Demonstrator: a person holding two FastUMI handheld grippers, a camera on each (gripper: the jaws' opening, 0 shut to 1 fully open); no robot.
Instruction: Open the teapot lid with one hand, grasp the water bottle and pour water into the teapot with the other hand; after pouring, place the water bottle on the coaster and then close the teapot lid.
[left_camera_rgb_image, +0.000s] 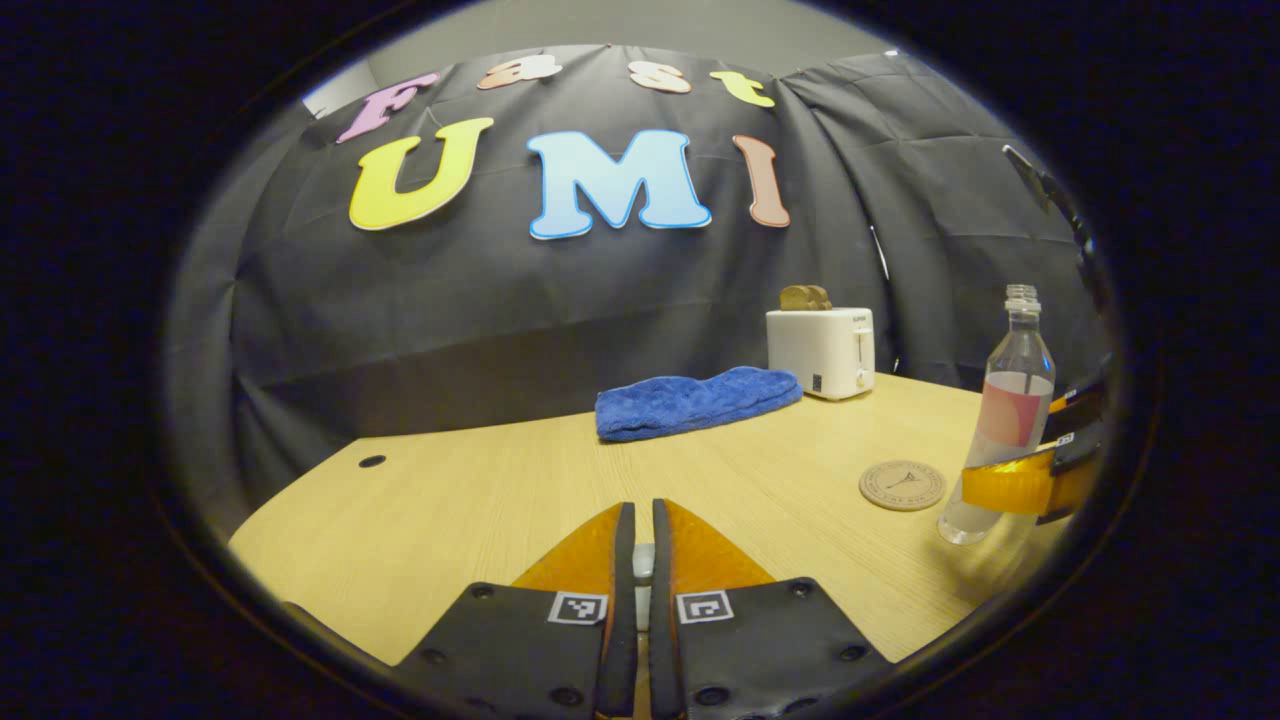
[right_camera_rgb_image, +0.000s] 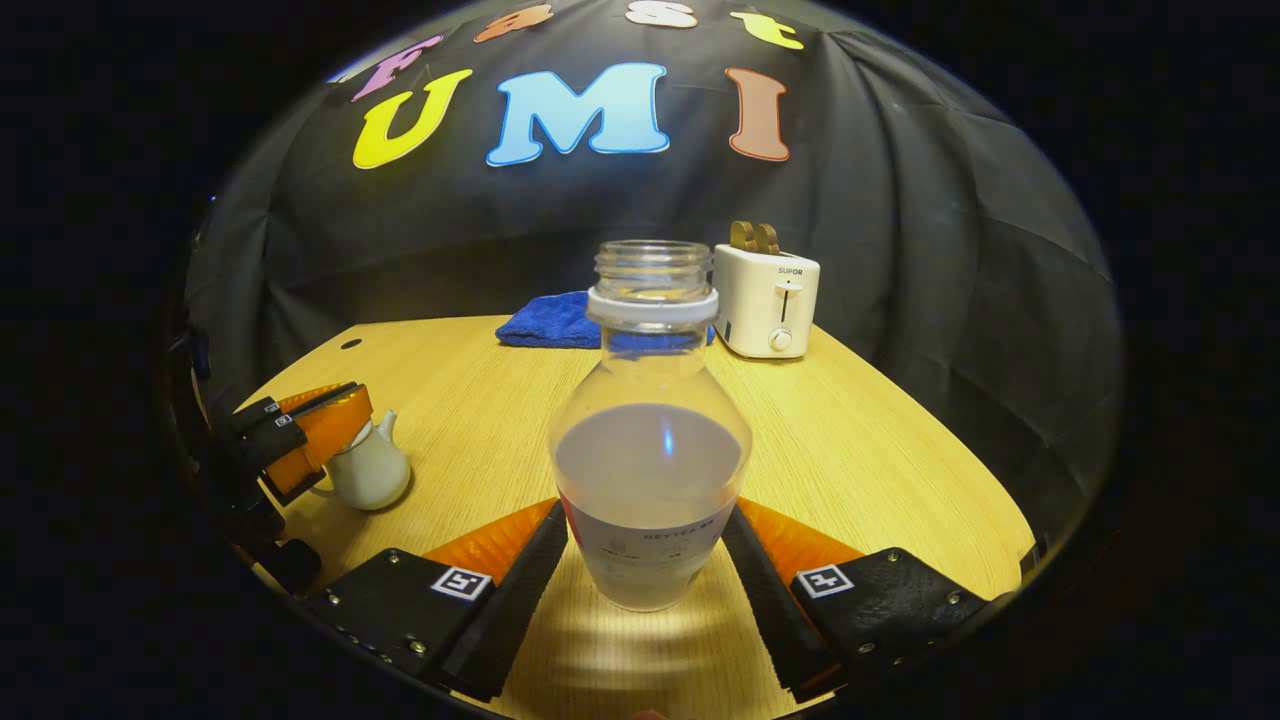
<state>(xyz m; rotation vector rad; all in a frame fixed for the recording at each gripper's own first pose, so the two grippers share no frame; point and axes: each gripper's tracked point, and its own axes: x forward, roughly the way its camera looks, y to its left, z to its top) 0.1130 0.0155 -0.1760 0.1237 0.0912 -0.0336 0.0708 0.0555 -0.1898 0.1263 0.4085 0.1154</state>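
While the right gripper (right_camera_rgb_image: 645, 560) clamps the clear, uncapped plastic water bottle (right_camera_rgb_image: 650, 450) (upright) between its fingers, the left gripper (left_camera_rgb_image: 641, 545) pinches the small white teapot's (right_camera_rgb_image: 372, 470) lid.

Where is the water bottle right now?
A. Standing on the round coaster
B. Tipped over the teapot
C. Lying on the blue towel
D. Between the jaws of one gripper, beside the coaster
D. The water bottle stands upright between the right gripper's jaws; in the left gripper view it sits next to the coaster, not on it.
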